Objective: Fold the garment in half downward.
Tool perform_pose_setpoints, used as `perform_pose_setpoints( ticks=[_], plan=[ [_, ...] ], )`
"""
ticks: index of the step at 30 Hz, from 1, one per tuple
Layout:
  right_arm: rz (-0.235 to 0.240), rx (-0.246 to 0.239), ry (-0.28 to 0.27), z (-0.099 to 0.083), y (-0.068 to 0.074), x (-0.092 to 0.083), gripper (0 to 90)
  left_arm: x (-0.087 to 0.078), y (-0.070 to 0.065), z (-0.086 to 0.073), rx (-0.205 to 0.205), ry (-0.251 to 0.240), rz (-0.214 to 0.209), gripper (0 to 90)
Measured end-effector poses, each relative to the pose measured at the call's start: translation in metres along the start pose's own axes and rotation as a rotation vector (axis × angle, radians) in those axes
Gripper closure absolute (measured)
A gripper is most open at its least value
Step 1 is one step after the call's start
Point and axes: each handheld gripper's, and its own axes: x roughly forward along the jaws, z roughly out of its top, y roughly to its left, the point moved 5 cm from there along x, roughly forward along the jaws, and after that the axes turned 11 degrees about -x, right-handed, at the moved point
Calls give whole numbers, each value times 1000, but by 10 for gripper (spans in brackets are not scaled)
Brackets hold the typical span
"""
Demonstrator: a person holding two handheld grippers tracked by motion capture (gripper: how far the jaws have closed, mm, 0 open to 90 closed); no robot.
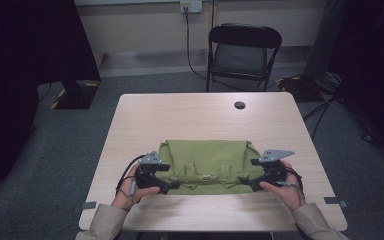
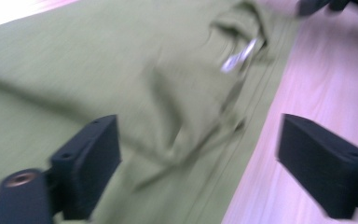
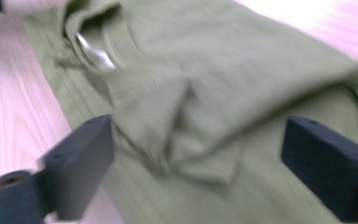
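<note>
A folded olive-green shirt (image 1: 207, 162) lies on the light wood table (image 1: 195, 117), its collar and white label (image 1: 209, 176) toward the near edge. My left gripper (image 1: 172, 186) sits at the shirt's near left corner, and its jaws stand open over the green cloth (image 2: 135, 88) and its label (image 2: 240, 56). At the near right corner, my right gripper (image 1: 243, 182) is open too, with a bunched fold of the shirt (image 3: 200, 116) between the spread jaws. Both gripper views are blurred.
A black folding chair (image 1: 243, 52) stands beyond the table's far edge. A round cable hole (image 1: 239, 105) sits near the far side of the tabletop. Cables and dark equipment (image 1: 305, 85) lie on the floor at the right.
</note>
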Motion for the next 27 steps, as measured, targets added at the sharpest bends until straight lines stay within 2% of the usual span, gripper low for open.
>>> perform_pose_setpoints(
  ticks=[2, 4, 5, 6, 7, 9, 11, 14, 17, 21, 22, 23, 24, 25, 26, 27],
  plan=[
    [27, 11, -8, 8, 1, 7, 199, 9, 0, 8, 44, -12, -11, 213],
    [72, 29, -16, 13, 1, 14, 319, 17, 1, 14, 56, -16, -26, 248],
    [89, 33, -9, 15, 0, 18, 330, 21, 3, 16, 61, -1, -20, 264],
    [97, 40, 1, 15, 0, 22, 349, 25, 4, 16, 65, 15, -13, 280],
    [109, 46, 6, 15, -1, 26, 407, 28, 5, 16, 64, 32, -22, 340],
    [128, 72, 7, 14, -2, 31, 450, 33, 7, 16, 67, 34, -29, 404],
    [156, 89, 8, 13, -1, 34, 530, 36, 8, 13, 48, 68, -42, 506],
    [194, 73, 7, 12, 4, 34, 690, 33, 4, 11, 41, 81, -77, 634],
    [241, 40, -35, 16, 11, 25, 745, 23, -6, 10, 68, 78, -132, 677],
    [286, -34, -35, 17, 27, 9, 714, 9, -19, 3, 86, 95, -178, 641],
    [303, -46, -38, 16, 31, 5, 685, 6, -21, 0, 83, 102, -188, 626],
    [315, -52, -40, 15, 35, 1, 619, 3, -22, -3, 89, 105, -192, 598],
    [312, -53, -43, 14, 37, -2, 582, 0, -22, -4, 87, 91, -196, 564],
    [320, -57, -54, 14, 39, -6, 570, -3, -22, -5, 75, 73, -193, 525],
    [312, -55, -60, 13, 39, -9, 497, -6, -19, -5, 60, 65, -173, 459],
    [276, -51, -50, 13, 37, -11, 382, -7, -16, -5, 41, 61, -139, 373]
  ],
)
